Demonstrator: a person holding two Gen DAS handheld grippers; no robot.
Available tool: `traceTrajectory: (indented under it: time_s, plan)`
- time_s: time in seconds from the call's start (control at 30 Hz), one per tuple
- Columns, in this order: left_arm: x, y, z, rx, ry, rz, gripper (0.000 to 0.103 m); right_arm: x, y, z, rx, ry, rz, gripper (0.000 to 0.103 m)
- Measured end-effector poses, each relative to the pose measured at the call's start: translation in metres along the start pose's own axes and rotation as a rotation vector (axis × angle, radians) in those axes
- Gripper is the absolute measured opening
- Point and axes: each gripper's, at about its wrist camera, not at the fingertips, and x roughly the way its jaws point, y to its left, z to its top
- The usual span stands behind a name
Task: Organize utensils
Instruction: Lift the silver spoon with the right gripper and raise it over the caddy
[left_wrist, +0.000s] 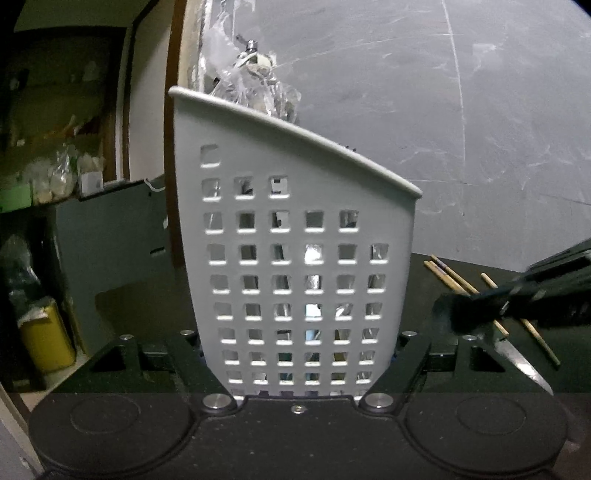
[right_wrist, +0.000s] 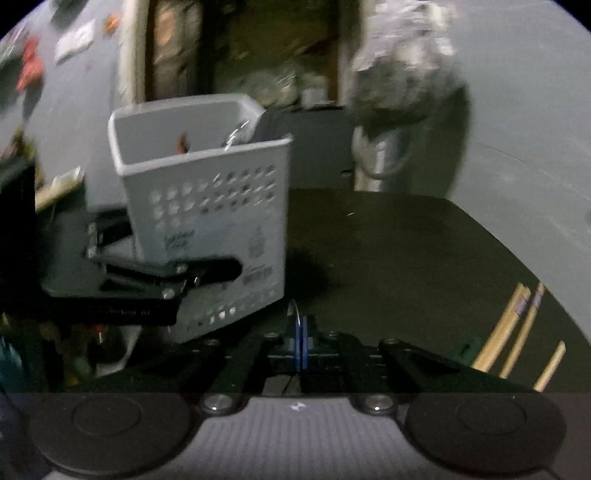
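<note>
A white perforated utensil basket (left_wrist: 295, 221) stands tilted on the dark table, and my left gripper (left_wrist: 299, 347) is shut on its lower walls. In the right wrist view the same basket (right_wrist: 207, 206) holds some utensils, and one left finger (right_wrist: 207, 271) presses on its side. My right gripper (right_wrist: 300, 332) is shut on a knife (right_wrist: 293, 308), seen edge-on between the blue pads. From the left wrist the right gripper (left_wrist: 465, 314) shows at the right, with the knife's blade (left_wrist: 524, 365) pointing down toward the table. Several wooden chopsticks (right_wrist: 517, 328) lie on the table at the right.
The dark table (right_wrist: 406, 251) stands against a grey wall. A crumpled foil or plastic bundle (right_wrist: 402, 74) hangs at the back. The chopsticks (left_wrist: 454, 277) lie behind the right gripper. A yellow container (left_wrist: 48, 339) stands low at the left, beyond the table's edge.
</note>
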Motion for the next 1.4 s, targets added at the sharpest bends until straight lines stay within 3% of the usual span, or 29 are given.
traceTrajectory:
  time_s: [0.3, 0.5, 0.67, 0.9, 1.07, 1.23, 1.4]
  plan:
    - [0.001, 0.001, 0.002, -0.031, 0.040, 0.005, 0.076, -0.059, -0.005, -0.001, 0.227, -0.292, -0.148, 0.001]
    - [0.002, -0.001, 0.007, -0.043, 0.055, 0.022, 0.076, -0.093, -0.007, 0.016, 0.291, -0.492, -0.220, 0.001]
    - [0.004, -0.002, 0.012, -0.049, 0.058, 0.031, 0.076, -0.110, 0.002, 0.044, 0.229, -0.614, -0.249, 0.002]
    - [0.005, -0.005, 0.012, -0.050, 0.059, 0.038, 0.076, -0.106, 0.026, 0.088, 0.077, -0.752, -0.227, 0.002]
    - [0.005, -0.005, 0.012, -0.049, 0.059, 0.038, 0.076, -0.091, 0.052, 0.094, -0.042, -0.854, -0.195, 0.002]
    - [0.004, -0.004, 0.011, -0.052, 0.056, 0.036, 0.076, -0.070, 0.080, 0.089, -0.148, -0.909, -0.214, 0.002]
    - [0.004, -0.003, 0.012, -0.050, 0.058, 0.034, 0.076, -0.051, 0.085, 0.090, -0.134, -0.903, -0.211, 0.002]
